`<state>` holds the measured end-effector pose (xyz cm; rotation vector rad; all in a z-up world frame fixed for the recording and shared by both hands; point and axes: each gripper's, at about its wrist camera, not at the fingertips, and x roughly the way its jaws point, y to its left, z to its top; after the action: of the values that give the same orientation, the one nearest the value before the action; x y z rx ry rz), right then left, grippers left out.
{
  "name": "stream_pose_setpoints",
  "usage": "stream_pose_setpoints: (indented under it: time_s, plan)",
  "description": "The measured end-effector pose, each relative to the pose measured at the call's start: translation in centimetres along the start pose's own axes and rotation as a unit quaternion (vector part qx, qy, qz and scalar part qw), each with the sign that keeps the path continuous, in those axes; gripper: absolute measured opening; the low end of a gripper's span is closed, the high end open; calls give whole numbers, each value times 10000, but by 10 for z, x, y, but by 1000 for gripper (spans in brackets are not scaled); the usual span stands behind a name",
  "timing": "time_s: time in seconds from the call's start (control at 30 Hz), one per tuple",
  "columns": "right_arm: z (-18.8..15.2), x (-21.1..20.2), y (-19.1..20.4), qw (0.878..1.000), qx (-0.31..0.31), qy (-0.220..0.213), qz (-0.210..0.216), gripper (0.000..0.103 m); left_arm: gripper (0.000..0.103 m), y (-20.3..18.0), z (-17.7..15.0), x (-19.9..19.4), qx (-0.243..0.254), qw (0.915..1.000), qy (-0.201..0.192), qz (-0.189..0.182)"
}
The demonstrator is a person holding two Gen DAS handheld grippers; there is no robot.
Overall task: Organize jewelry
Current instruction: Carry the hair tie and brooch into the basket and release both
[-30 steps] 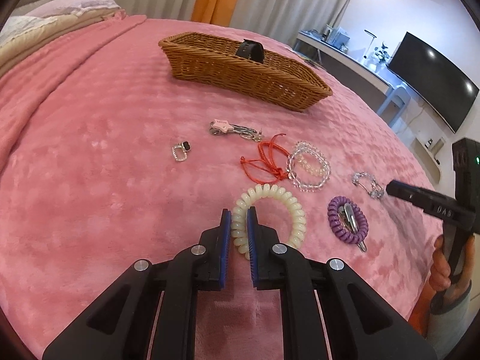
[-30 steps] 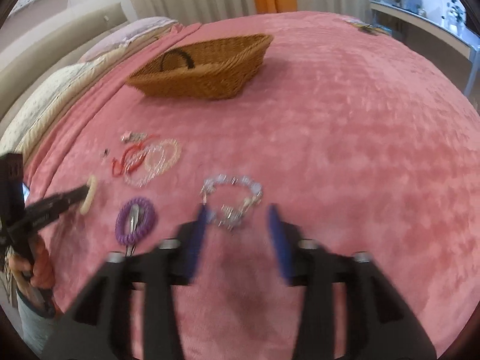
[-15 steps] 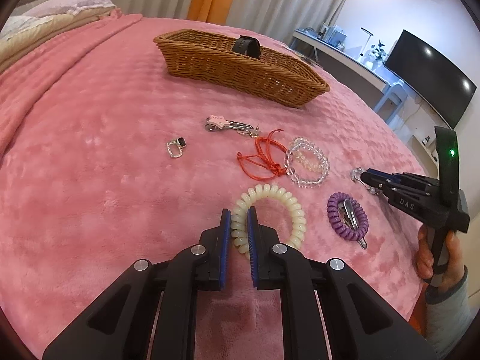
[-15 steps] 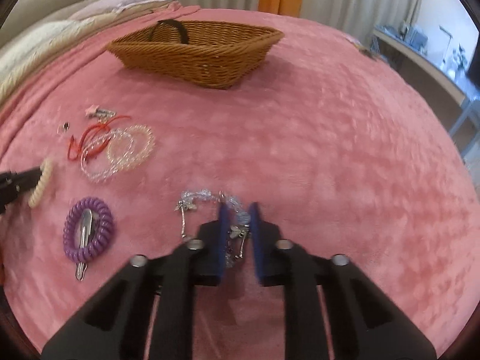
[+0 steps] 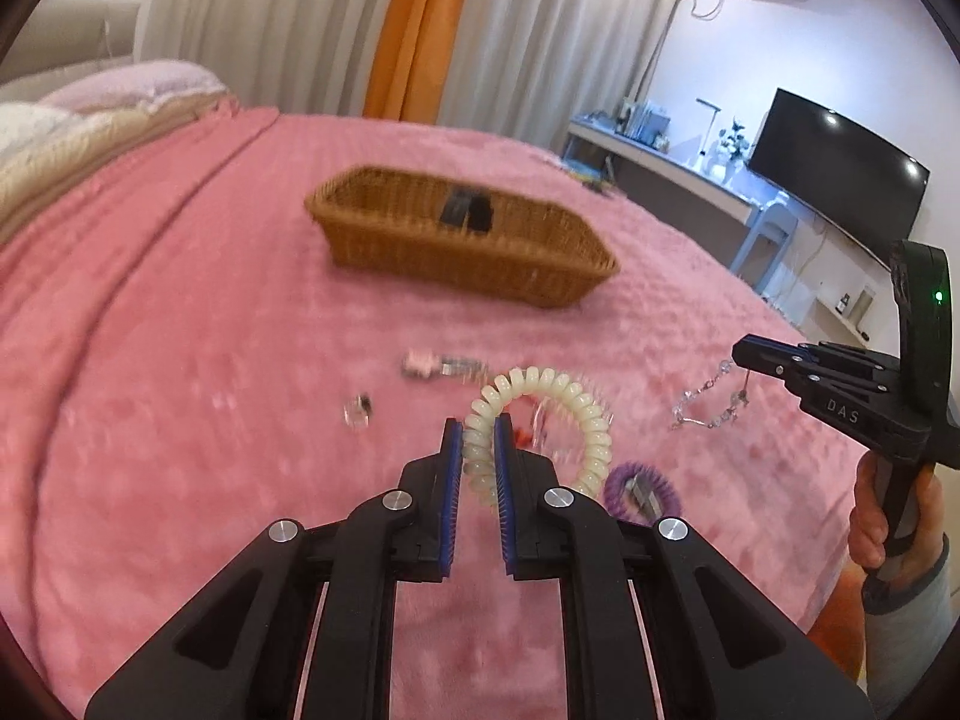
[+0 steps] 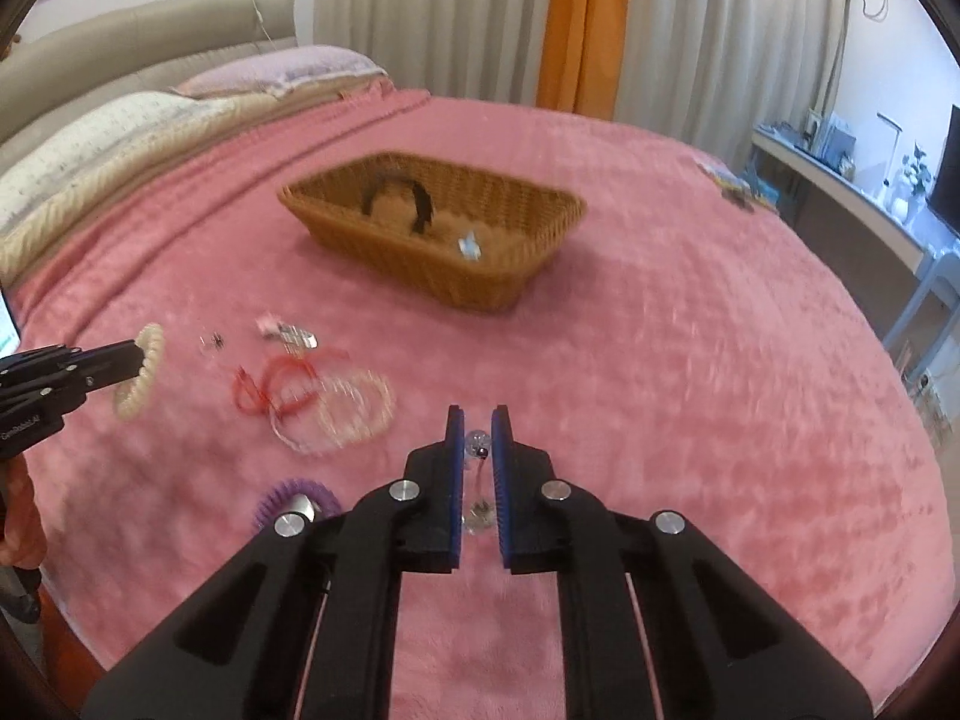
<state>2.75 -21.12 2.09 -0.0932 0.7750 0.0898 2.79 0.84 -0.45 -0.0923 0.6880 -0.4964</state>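
Note:
My left gripper (image 5: 478,429) is shut on a cream spiral coil band (image 5: 558,396), which hangs clear of the pink blanket. In the right wrist view the same coil band (image 6: 144,384) dangles from the left gripper (image 6: 135,354) at the left edge. My right gripper (image 6: 478,420) is shut on a silver crystal bracelet (image 6: 479,441). Seen from the left wrist, that bracelet (image 5: 708,414) droops under the right gripper (image 5: 737,354), above the bed. A wicker basket (image 6: 456,282) stands farther back with a black band (image 6: 396,192) and a small pale charm (image 6: 469,246) inside.
On the blanket lie a purple coil band with a clip (image 6: 282,495), a red cord (image 6: 270,384), clear bead bracelets (image 6: 354,414), a pink-tagged clasp (image 6: 282,330) and a small ring (image 6: 213,341). Pillows are at the far left, a desk and a screen (image 5: 840,180) at the right.
The right gripper shut on the silver bracelet and lifted it off the blanket. The left gripper rose with the cream coil band, which lay on the bed before.

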Motion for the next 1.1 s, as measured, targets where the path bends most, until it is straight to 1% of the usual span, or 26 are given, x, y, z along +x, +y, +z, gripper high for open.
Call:
stream_pose_setpoints:
  time_s: [0.13, 0.3, 0.47, 0.57, 0.7, 0.83, 0.93, 1.1]
  plan:
    - [20, -9, -2, 9998, -24, -195, -42, 7, 9, -2, 18, -8, 92, 9998, -149, 38]
    - [52, -14, -3, 9990, -57, -433, -102, 7, 9, 0, 47, -9, 61, 9995, -297, 107]
    - [96, -14, -10, 9974, 54, -724, 19, 7, 9, 0, 94, -2, 119, 9986, -470, 192]
    - [123, -5, -14, 9960, 164, -874, 115, 7, 9, -3, 125, 12, 263, 9977, -555, 279]
    - [152, 25, -18, 9946, 329, -943, 280, 7, 9, -4, 152, 42, 336, 9969, -581, 416]
    - [166, 63, -18, 9947, 451, -852, 359, 7, 9, 6, 176, 84, 274, 9971, -486, 526]
    - [170, 96, -23, 9945, 608, -728, 447, 7, 9, 13, 185, 112, 259, 9968, -391, 648]
    - [168, 147, -34, 9927, 955, -429, 593, 7, 9, 27, 195, 148, 62, 9974, -221, 677]
